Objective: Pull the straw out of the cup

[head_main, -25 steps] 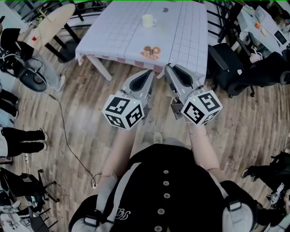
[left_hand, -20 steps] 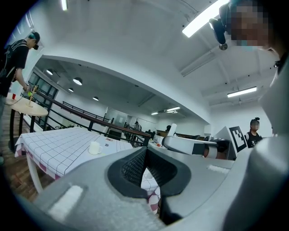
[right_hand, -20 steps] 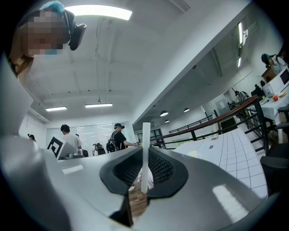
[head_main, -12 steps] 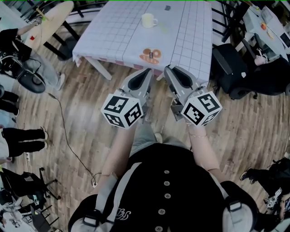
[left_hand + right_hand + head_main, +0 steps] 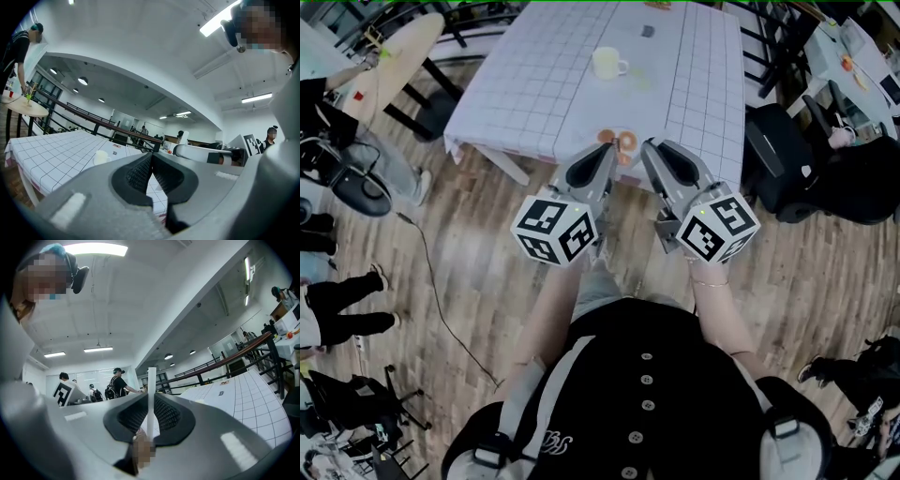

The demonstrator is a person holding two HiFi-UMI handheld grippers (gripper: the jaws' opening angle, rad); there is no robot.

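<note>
A white cup (image 5: 607, 63) with a handle stands on the far half of the white checked table (image 5: 534, 94); the left gripper view also catches the cup (image 5: 100, 157). A white straw (image 5: 151, 394) stands upright between the pads of my right gripper (image 5: 151, 401), which is shut on it, well away from the cup. In the head view the right gripper (image 5: 649, 146) reaches the table's near edge and the straw is hidden. My left gripper (image 5: 609, 148) hangs beside it; its pads (image 5: 140, 171) meet with nothing between them.
An orange round mark (image 5: 624, 141) lies at the table's near edge, just ahead of both grippers. A black bag (image 5: 787, 159) and chairs stand at the right. A round wooden table (image 5: 394, 56), seated people and a floor cable (image 5: 431, 281) are at the left.
The person has stepped toward the table. Both grippers, side by side, now reach its near edge, and the cup has come closer in the view. The jaws look the same.
</note>
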